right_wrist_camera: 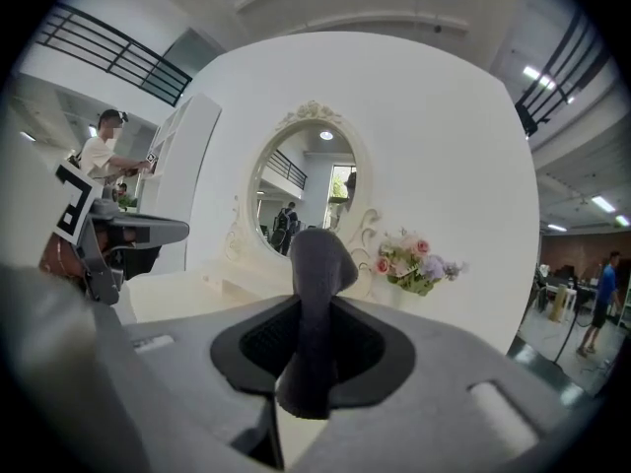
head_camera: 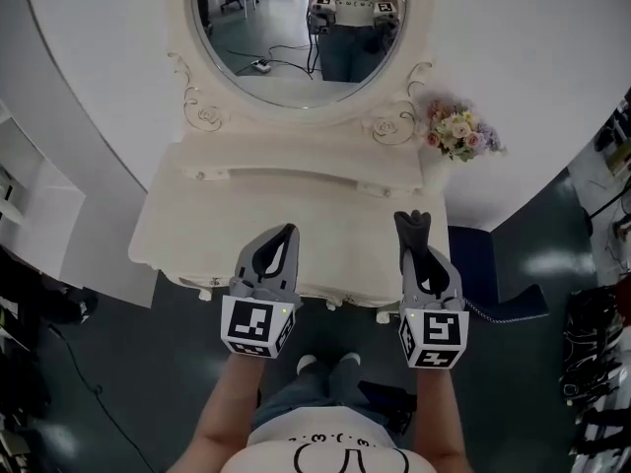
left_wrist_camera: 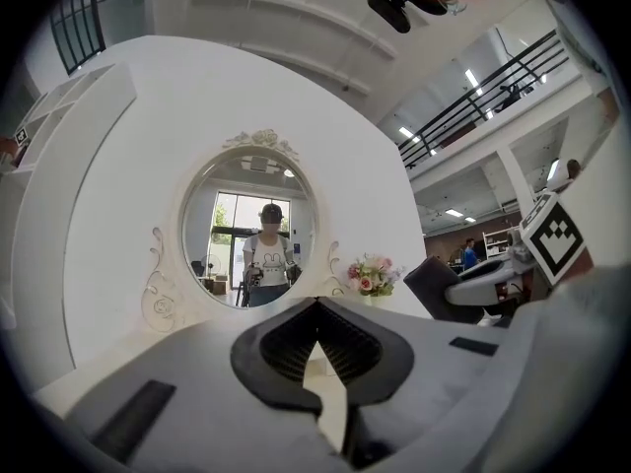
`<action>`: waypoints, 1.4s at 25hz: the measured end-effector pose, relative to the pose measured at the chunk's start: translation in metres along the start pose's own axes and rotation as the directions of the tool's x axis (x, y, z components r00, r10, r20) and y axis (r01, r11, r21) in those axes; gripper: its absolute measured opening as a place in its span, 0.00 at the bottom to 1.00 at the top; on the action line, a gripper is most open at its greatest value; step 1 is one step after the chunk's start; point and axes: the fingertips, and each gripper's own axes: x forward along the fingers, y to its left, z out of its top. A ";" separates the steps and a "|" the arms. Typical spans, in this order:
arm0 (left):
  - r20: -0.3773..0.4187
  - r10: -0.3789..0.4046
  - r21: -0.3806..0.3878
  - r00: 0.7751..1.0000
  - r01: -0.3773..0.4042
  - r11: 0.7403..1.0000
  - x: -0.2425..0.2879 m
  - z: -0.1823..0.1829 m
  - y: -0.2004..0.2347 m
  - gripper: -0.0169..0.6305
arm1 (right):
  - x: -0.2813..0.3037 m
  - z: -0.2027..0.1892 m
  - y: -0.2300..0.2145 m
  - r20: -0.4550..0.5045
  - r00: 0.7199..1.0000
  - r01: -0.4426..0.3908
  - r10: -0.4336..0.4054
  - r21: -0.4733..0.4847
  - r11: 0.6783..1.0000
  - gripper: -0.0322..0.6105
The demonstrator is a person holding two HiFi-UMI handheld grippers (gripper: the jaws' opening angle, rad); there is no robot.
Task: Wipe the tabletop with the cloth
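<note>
Approach: our right gripper [head_camera: 418, 252] clamps the grey cloth [right_wrist_camera: 315, 256], left gripper [head_camera: 286, 236] closed, empty; next we press it onto the tabletop [head_camera: 192, 233].

A cream dressing table [head_camera: 296, 227] bears an oval mirror [head_camera: 296, 28] and flowers [head_camera: 460, 131]

Soft matt grey cloth [right_wrist_camera: 314, 264]; smooth cream-painted tabletop [head_camera: 296, 220]; glossy mirror glass [head_camera: 281, 62].

The cloth [head_camera: 413, 227] is dark grey, the table [head_camera: 197, 225] cream white with scroll carving, the flowers [head_camera: 459, 132] pink, cream and lilac.
</note>
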 end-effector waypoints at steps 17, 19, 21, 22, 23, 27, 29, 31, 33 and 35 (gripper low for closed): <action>-0.085 -0.002 0.002 0.996 0.002 1.000 0.119 -0.034 0.034 0.02 | 0.148 -0.057 -0.078 -0.220 0.973 0.071 -0.068 0.009 0.997 0.18; -0.092 0.005 0.005 0.996 -0.004 1.000 0.136 -0.036 0.039 0.02 | 0.169 -0.063 -0.086 -0.245 0.967 0.070 -0.071 -0.014 0.997 0.18; -0.098 0.007 0.008 0.995 -0.006 1.000 0.152 -0.038 0.043 0.02 | 0.189 -0.067 -0.094 -0.272 0.959 0.073 -0.081 -0.039 0.997 0.18; -0.102 0.009 0.008 0.995 -0.008 1.000 0.159 -0.039 0.044 0.02 | 0.199 -0.069 -0.098 -0.286 0.954 0.077 -0.090 -0.055 0.995 0.18; -0.106 0.012 0.008 0.994 -0.011 1.000 0.167 -0.040 0.046 0.02 | 0.209 -0.071 -0.102 -0.301 0.949 0.080 -0.099 -0.074 0.994 0.18; -0.126 0.017 0.012 0.992 -0.016 1.000 0.191 -0.046 0.047 0.02 | 0.246 -0.083 -0.116 -0.351 0.930 0.061 -0.105 -0.136 0.989 0.18; -0.134 0.022 0.013 0.991 -0.020 1.000 0.200 -0.049 0.047 0.02 | 0.262 -0.085 -0.120 -0.355 0.930 0.044 -0.097 -0.154 0.987 0.18; -0.140 0.040 0.011 0.989 -0.039 0.999 0.203 -0.051 0.052 0.02 | 0.276 -0.088 -0.122 -0.367 0.925 0.034 -0.100 -0.182 0.983 0.18; -0.146 0.062 0.006 0.987 -0.061 0.998 0.205 -0.054 0.060 0.02 | 0.288 -0.091 -0.125 -0.385 0.915 0.032 -0.119 -0.225 0.974 0.18; -0.152 0.074 0.003 0.986 -0.075 0.997 0.207 -0.057 0.066 0.02 | 0.298 -0.094 -0.130 -0.397 0.905 0.035 -0.151 -0.283 0.958 0.18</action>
